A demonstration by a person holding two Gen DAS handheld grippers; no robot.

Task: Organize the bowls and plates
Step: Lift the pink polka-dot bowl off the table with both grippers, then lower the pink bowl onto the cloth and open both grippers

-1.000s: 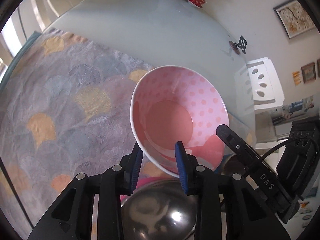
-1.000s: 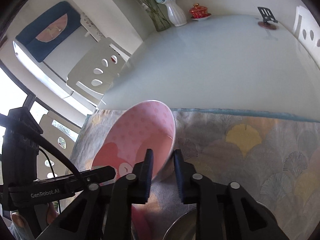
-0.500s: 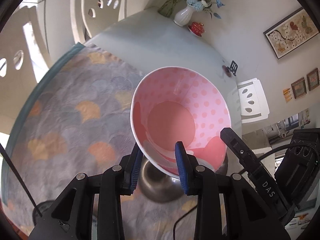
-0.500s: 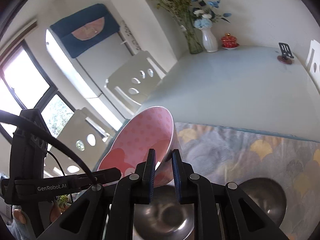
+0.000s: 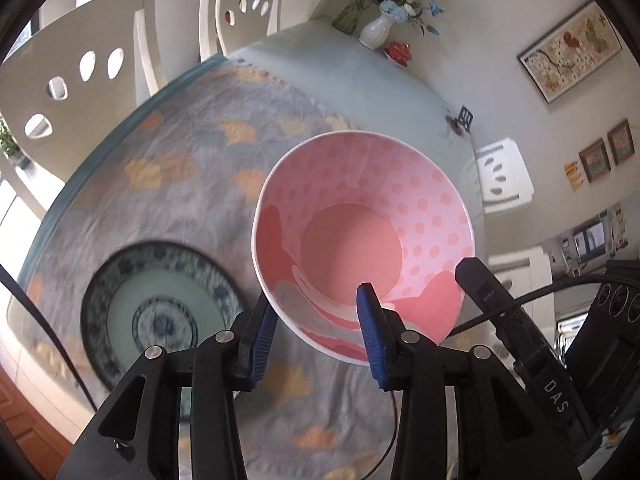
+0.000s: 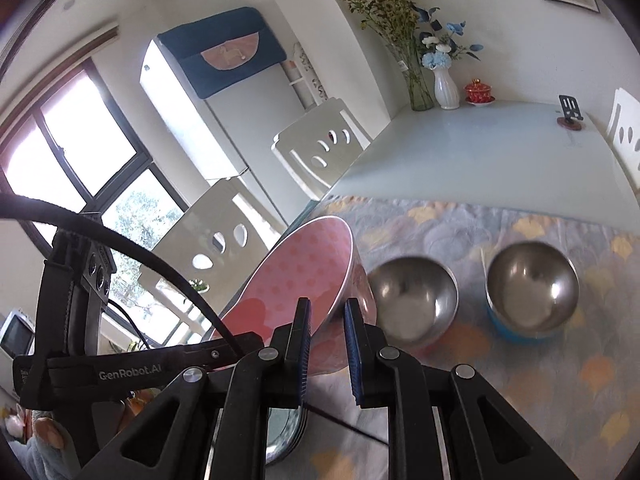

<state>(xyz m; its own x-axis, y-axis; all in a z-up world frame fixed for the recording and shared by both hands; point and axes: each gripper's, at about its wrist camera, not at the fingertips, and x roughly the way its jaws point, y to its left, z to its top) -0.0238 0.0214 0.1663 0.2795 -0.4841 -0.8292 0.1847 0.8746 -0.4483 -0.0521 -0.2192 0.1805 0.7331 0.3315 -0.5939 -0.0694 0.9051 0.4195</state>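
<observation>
A pink polka-dot bowl (image 5: 360, 240) hangs tilted above the table, carried by both grippers. My left gripper (image 5: 316, 320) has the bowl's near rim between its blue pads; its jaws are opening and stand a little wider than the wall. My right gripper (image 6: 326, 316) is shut on the opposite rim of the bowl (image 6: 296, 280). One of its black fingers (image 5: 500, 312) shows at the bowl's right edge. A blue-and-white plate (image 5: 160, 312) lies on the cloth below and left of the bowl. Two steel bowls (image 6: 414, 304) (image 6: 532, 288) stand side by side to the right.
A fan-patterned tablecloth (image 5: 180, 184) covers the near half of the pale table. White chairs (image 5: 80, 80) line the far side. A white vase (image 5: 374, 32), a red lidded cup (image 5: 398, 52) and a small black stand (image 5: 460, 118) sit at the far end.
Both grippers have lifted the pink bowl and carried it sideways off the steel bowls. The blue-and-white plate has come into view beneath. The left jaws have widened slightly.
</observation>
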